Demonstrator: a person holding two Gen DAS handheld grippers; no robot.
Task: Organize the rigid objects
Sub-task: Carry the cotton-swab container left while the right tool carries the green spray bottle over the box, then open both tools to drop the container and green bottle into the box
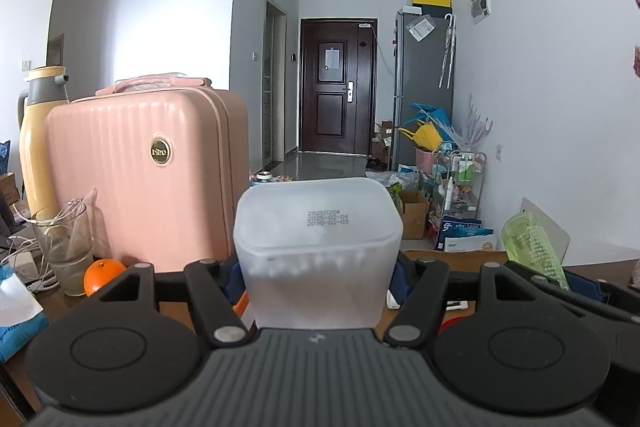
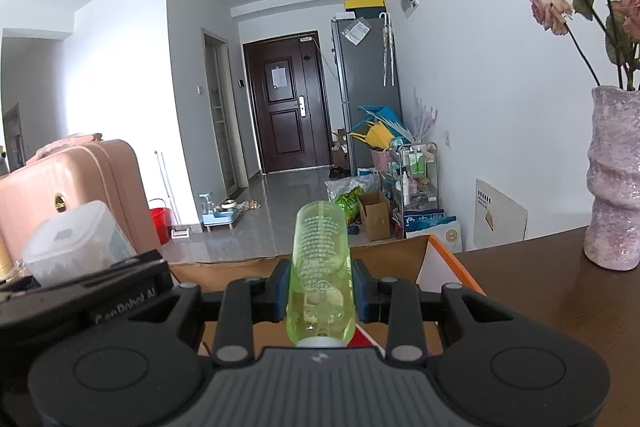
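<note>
Gripping both loads clear of the table: left gripper [image 1: 319, 277] clamps a frosted cotton-swab box [image 1: 318, 247], right gripper [image 2: 321, 293] pinches a green translucent bottle [image 2: 321, 267] mid-body, neck toward the camera. Open cardboard box [image 2: 404, 255] sits just beyond, likely the drop target. Pink suitcase [image 1: 148, 179] stands behind left.

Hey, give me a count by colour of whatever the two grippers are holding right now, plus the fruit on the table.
White, frosted: 1, the cotton swab box in the left gripper
Green, see-through: 1, the bottle in the right gripper
Orange: 1, the orange beside the pink suitcase
Total: 3
</note>
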